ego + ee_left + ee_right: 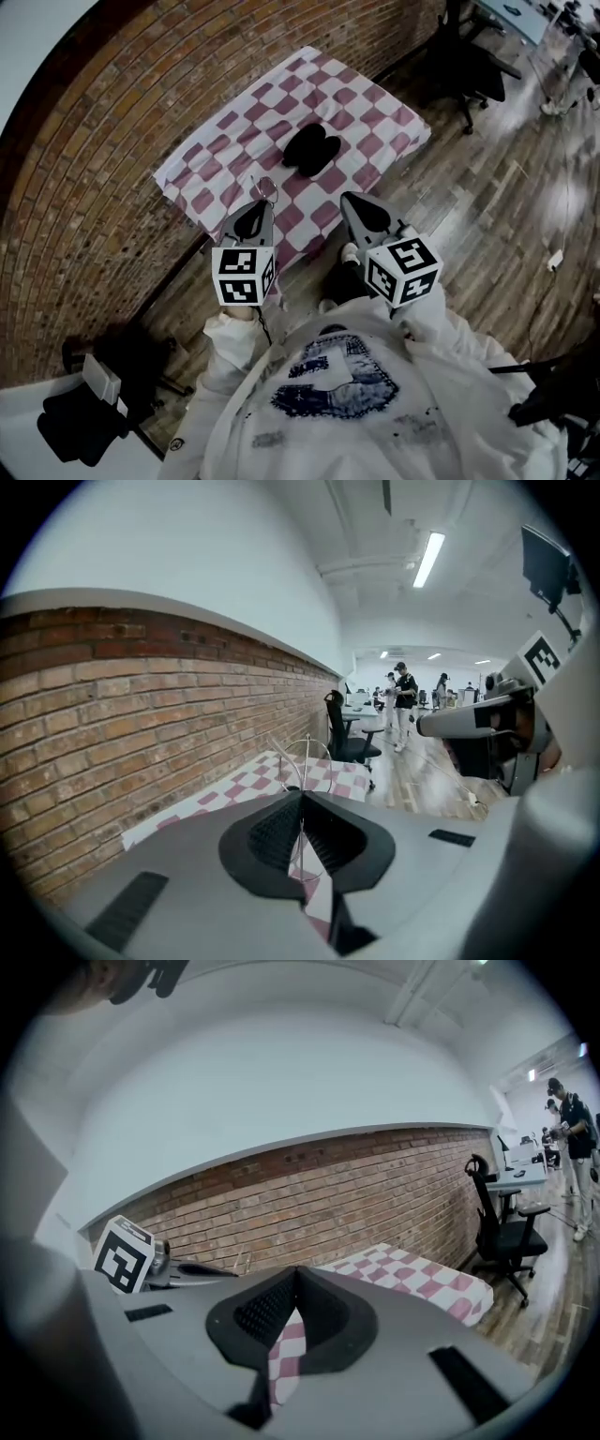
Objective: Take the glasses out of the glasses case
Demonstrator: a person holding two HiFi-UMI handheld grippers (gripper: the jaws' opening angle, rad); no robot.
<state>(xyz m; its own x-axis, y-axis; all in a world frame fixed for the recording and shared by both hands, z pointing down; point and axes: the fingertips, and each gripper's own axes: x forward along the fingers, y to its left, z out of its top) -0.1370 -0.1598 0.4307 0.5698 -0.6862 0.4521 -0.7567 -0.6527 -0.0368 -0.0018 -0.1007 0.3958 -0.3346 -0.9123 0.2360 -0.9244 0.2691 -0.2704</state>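
Observation:
The black glasses case [312,150] lies open on the pink-and-white checked tablecloth [375,117] of a small table. My left gripper [267,202] is raised over the table's near edge, shut on thin wire-framed glasses [266,187]. In the left gripper view the glasses [307,754] stick up past the closed tips of that gripper [301,795], one lens ring above the pads. My right gripper [345,197] hangs beside it to the right, shut with nothing in it. In the right gripper view its tips [297,1269] meet over the cloth [412,1274].
A brick wall [112,141] runs along the table's far side. A black office chair [473,70] stands on the wooden floor [506,216] to the right. Dark gear [84,417] sits at lower left. People [405,700] stand far off by desks.

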